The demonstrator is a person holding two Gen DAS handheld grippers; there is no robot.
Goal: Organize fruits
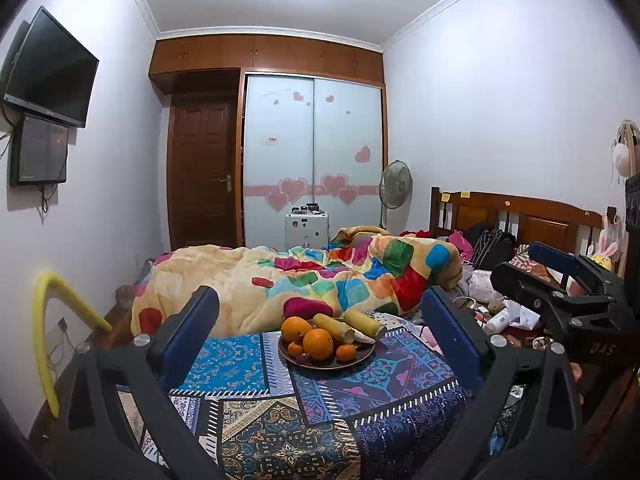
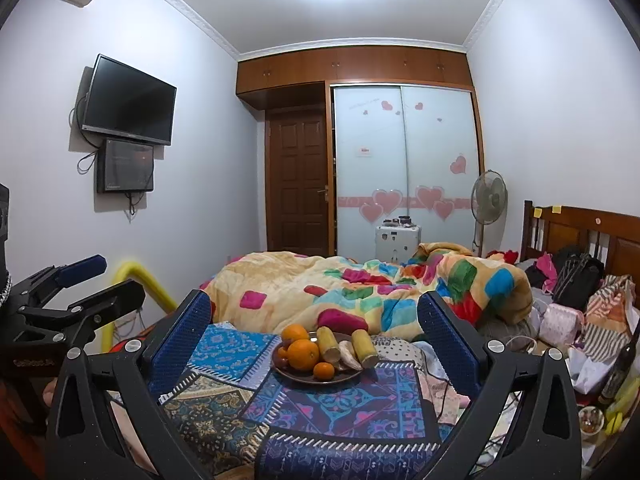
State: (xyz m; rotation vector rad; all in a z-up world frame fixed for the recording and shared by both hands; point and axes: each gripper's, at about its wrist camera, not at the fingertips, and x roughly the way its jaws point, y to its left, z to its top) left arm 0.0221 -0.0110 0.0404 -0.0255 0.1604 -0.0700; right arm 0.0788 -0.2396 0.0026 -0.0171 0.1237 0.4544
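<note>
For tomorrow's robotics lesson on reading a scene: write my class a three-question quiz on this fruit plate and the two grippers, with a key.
1. True or false: the left gripper is shut on an orange.
2. What holds the fruit? A) basket B) dark plate C) bowl with lid
3. Fill in: the plate stands on a patterned ____.

Key
1. False; both it and the right gripper are open and empty.
2. B; oranges and yellowish peeled stalk pieces lie in it.
3. Cloth.
</note>
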